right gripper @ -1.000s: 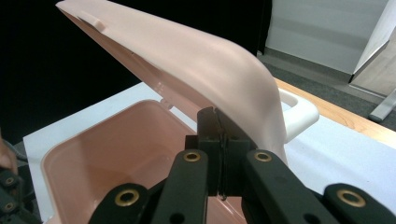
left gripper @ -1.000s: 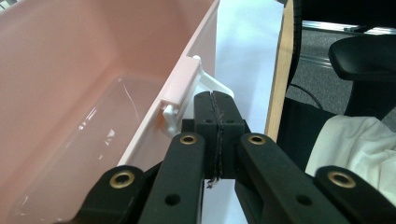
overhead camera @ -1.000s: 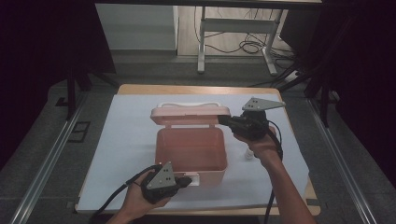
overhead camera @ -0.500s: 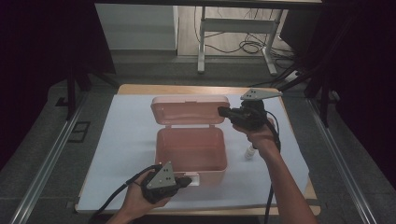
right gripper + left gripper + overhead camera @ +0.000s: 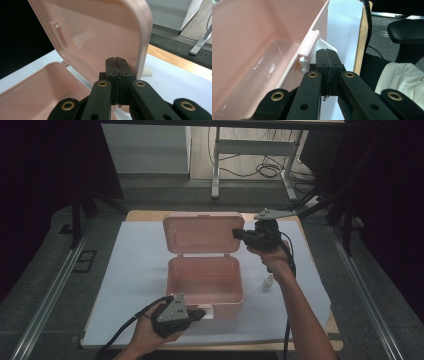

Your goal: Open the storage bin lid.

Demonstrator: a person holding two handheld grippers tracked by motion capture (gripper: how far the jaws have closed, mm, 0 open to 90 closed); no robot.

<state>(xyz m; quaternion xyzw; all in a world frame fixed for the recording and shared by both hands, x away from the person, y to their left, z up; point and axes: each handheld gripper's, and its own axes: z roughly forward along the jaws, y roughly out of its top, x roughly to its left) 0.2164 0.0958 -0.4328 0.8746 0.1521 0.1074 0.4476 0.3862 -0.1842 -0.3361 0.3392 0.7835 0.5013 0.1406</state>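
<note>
Pressing box lid (image 5: 202,232), right hand-held gripper (image 5: 239,234) beside

On my table (image 5: 312,227) a white sheet (image 5: 130,270) lies flat, a small white bottle (image 5: 268,282) stands on it, and cables (image 5: 260,169) trail over the floor beyond.

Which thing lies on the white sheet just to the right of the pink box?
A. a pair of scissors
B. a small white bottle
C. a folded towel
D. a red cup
B: the high view shows a small white bottle on the white sheet beside the right wall of the pink box, under the person's right forearm.
</note>
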